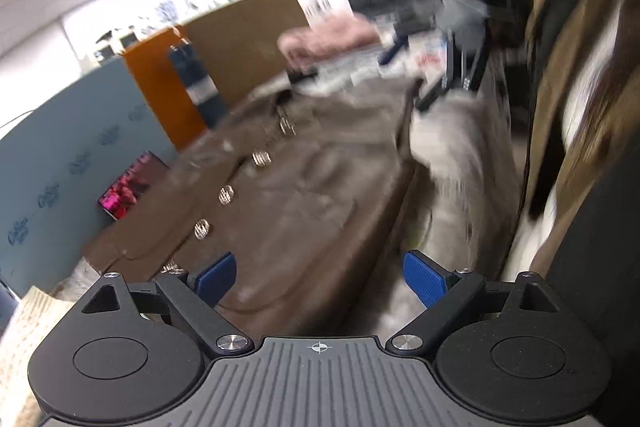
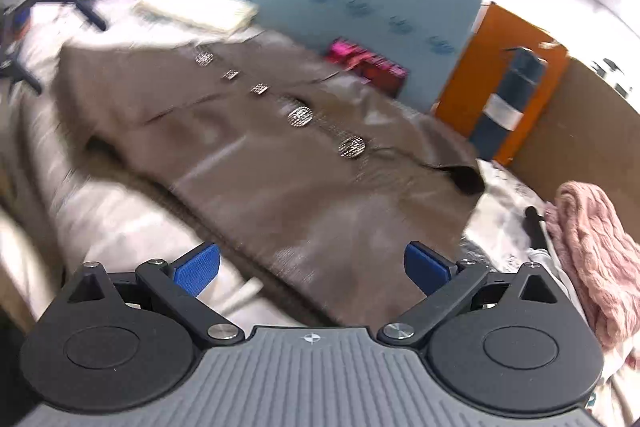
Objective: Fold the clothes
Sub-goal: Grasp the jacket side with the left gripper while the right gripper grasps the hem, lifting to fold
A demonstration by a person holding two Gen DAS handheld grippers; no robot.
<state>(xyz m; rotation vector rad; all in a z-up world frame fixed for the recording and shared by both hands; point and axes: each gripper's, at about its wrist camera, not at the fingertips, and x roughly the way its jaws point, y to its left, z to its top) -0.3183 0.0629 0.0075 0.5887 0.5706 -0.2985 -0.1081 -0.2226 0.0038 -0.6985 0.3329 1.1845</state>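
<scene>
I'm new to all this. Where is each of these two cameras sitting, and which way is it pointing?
Left wrist: sits on the left gripper, looking down over a brown buttoned coat; its open blue-padded fingers and the right gripper show.
Right wrist: sits on the right gripper, looking across the coat toward a pink knit; open fingers show.
Shared: the coat, the orange cabinet.

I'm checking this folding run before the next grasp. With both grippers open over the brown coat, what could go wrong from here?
1. The brown coat carries a row of raised metallic buttons; a pad closing on one would likely slip.
2. The pink knit lies close beside the right gripper and might get dragged along.
3. Both views are blurred, so the left gripper may miss the coat's edge.
</scene>
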